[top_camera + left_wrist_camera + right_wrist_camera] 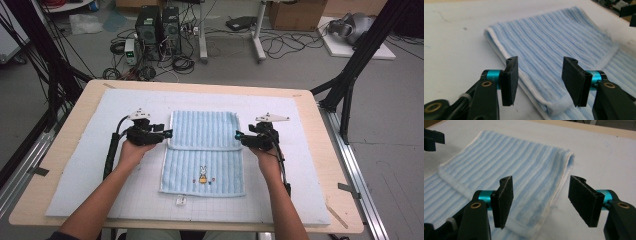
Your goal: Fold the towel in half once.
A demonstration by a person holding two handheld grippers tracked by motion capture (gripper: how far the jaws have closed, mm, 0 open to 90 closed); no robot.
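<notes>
Both hand-held grippers level above the table, jaws parted and facing inward.

The person's forearms enter from the bottom of the high view and angle slightly toward each other. The left hand (131, 151) grips the left gripper (167, 133) from below, its jaws pointing to the person's right; the right hand (265, 156) holds the right gripper (240, 135) likewise, its jaws pointing left. A grey three-cornered plate tops each gripper, and a black cable runs back along each forearm. In each gripper view the two black jaws stand well apart, with nothing clamped between the pads (509, 80) (503, 199).
</notes>
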